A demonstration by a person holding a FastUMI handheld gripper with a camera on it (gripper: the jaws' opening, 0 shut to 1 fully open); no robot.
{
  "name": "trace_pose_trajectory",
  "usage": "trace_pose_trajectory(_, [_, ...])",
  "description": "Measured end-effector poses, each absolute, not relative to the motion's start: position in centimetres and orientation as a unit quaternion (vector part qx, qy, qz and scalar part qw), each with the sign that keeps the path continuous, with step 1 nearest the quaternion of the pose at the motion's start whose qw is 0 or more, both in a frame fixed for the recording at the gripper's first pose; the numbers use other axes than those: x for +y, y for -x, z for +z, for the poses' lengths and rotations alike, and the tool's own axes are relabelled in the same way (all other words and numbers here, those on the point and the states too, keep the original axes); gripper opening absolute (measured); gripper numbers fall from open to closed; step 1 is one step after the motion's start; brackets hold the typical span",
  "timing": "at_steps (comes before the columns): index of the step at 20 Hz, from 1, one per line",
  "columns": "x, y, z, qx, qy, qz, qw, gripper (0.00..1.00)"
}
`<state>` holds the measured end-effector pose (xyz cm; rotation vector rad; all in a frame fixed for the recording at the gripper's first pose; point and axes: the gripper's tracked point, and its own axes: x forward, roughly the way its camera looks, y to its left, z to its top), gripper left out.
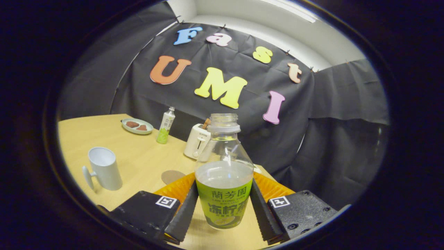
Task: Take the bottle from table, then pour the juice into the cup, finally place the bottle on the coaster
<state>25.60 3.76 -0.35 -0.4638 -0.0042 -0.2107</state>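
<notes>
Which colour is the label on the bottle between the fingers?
Bright green; the gripper view shows it best on the bottle, with both fingers pressing its sides.

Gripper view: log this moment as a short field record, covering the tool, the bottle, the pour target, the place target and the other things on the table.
tool: tool shut on the bottle, a finger pressed against each side
bottle: open bottle, no cap, upright, partly full of clear liquid
pour target: white cup upright on the table, off to the left of the fingers, looks empty
place target: round coaster beyond the left finger, bare
other items: toaster, small green bottle, plate with food
stage: pour not yet begun
</notes>
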Motion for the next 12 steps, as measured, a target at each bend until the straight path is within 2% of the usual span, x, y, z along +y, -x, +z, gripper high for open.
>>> trace_pose_trajectory(12, [9.6, -24.2, 1.1, -0.045, 0.474, -0.157, 0.865, 0.82])
